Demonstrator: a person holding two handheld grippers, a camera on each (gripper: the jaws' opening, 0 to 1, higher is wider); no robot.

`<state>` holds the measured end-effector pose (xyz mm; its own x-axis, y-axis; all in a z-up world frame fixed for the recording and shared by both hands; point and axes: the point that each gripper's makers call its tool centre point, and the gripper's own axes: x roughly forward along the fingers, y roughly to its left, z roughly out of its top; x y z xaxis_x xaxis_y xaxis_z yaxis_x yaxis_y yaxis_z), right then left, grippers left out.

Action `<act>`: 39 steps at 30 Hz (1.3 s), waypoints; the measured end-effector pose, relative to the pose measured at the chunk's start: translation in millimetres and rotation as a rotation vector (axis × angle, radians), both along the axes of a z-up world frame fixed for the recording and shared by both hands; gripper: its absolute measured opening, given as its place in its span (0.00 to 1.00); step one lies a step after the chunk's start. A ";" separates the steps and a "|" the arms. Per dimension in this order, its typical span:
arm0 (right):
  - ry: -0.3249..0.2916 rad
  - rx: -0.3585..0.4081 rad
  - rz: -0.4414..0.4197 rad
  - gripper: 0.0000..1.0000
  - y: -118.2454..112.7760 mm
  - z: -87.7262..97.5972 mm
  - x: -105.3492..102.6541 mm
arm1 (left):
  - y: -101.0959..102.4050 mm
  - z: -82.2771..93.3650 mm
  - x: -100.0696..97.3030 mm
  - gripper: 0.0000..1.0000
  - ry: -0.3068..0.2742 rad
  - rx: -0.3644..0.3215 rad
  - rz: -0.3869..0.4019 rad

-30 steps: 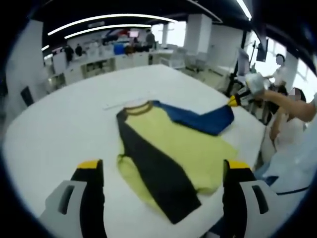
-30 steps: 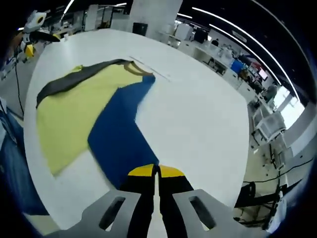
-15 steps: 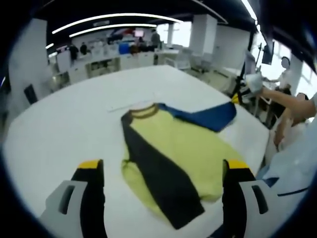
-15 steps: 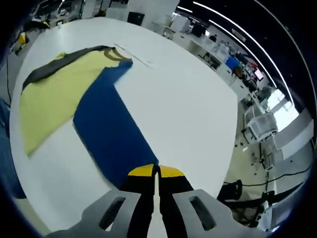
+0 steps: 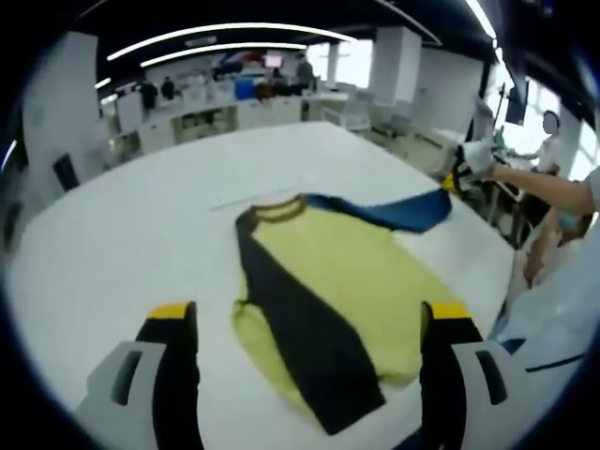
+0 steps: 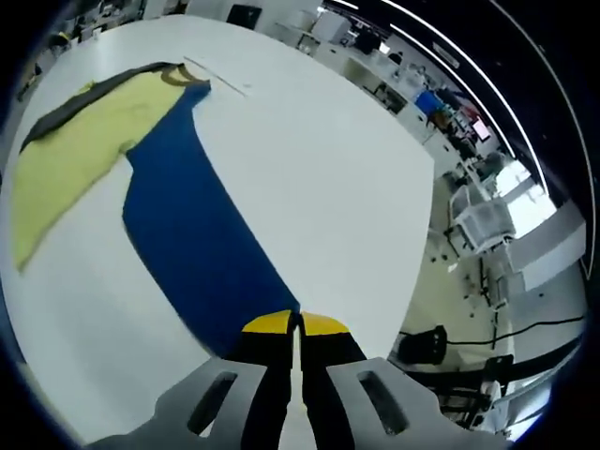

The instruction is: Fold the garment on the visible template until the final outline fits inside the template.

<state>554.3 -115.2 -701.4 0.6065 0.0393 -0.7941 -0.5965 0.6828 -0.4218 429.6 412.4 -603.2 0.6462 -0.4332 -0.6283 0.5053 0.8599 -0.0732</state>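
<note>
Garment (image 5: pixel 328 281): a long-sleeved top lying on your white table (image 5: pixel 122 244), chest panel yellow-green, neck band olive-brown, collar end pointing away from your left gripper.
Dark sleeve (image 5: pixel 300 337): charcoal, folded in over the body, running as 1 diagonal band from the shoulder down toward the hem.
Blue sleeve (image 6: pixel 192 234): royal blue, pulled straight out from the shoulder into a long flat strip that tapers toward your right gripper; in the left gripper view it reaches out to the table's far right edge.
Fabric: soft, matte knit; the body lies mostly flat with a rounded, slightly rumpled lower edge.
Table: smooth, plain white, broad, with a curved edge.
Template line (image 6: pixel 217 75): a thin pale strip on the table just beyond the collar; I cannot tell its full outline.
Left gripper (image 5: pixel 305 314): your jaws stand wide apart, grey with yellow tips, holding nothing, hovering short of the garment's hem.
Right gripper (image 6: pixel 296 323): your jaws are pressed together on the cuff end of the blue sleeve.
</note>
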 end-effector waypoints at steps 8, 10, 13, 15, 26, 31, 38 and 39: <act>0.003 0.008 -0.031 0.02 -15.9 -7.2 7.7 | -2.0 0.1 1.2 0.95 0.009 0.017 0.005; 0.007 0.002 -0.037 0.02 -20.8 -10.2 10.0 | -3.8 0.1 1.3 0.95 0.009 0.012 0.006; 0.006 -0.009 -0.040 0.02 -26.9 -11.9 13.2 | -4.3 -1.9 1.5 0.96 0.016 0.018 0.009; 0.006 -0.017 -0.045 0.02 -33.4 -13.4 16.1 | -4.9 -2.8 0.9 0.95 0.023 0.019 0.008; 0.017 0.000 -0.074 0.02 -48.6 -29.2 35.8 | -10.3 0.4 6.3 0.94 0.020 -0.014 0.017; 0.046 0.000 -0.078 0.02 -48.3 -39.9 35.6 | -8.7 -2.3 7.0 0.94 0.032 -0.001 0.024; 0.070 0.006 -0.082 0.02 -54.0 -51.3 41.2 | -4.2 -2.2 10.0 0.94 0.036 0.008 0.042; 0.075 0.007 -0.085 0.02 -54.9 -52.0 40.6 | -4.6 -2.1 10.5 0.94 0.035 0.005 0.042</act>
<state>594.9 -170.1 -753.4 0.5465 -0.0042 -0.8374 -0.5658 0.7354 -0.3729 440.1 407.8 -605.4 0.6415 -0.4030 -0.6528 0.4658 0.8807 -0.0860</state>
